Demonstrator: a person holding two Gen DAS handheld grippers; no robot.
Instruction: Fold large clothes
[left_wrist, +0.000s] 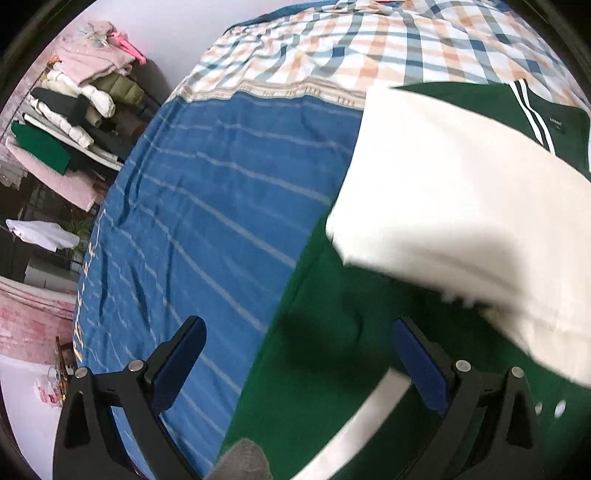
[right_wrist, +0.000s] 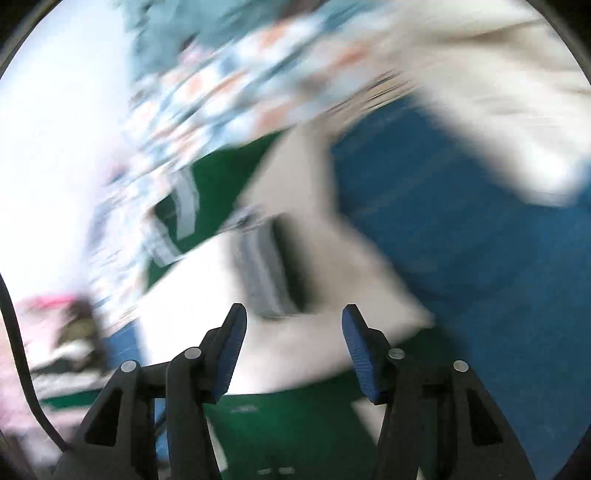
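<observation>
A green jacket (left_wrist: 332, 332) with white sleeves lies on the blue striped bed sheet (left_wrist: 221, 221). One white sleeve (left_wrist: 461, 192) is folded across its body, and the striped collar (left_wrist: 532, 110) shows at the far right. My left gripper (left_wrist: 299, 339) is open over the jacket's left edge, with nothing between its pads. The right wrist view is badly blurred. There my right gripper (right_wrist: 295, 317) is open above a white sleeve (right_wrist: 295, 354) with a grey striped cuff (right_wrist: 262, 273). Its pads press on nothing.
A plaid quilt (left_wrist: 332, 48) covers the far part of the bed. Left of the bed stands a rack piled with folded clothes (left_wrist: 74, 110). A white garment (left_wrist: 44, 234) lies lower down. Another white cloth (right_wrist: 498, 92) sits at the upper right of the right wrist view.
</observation>
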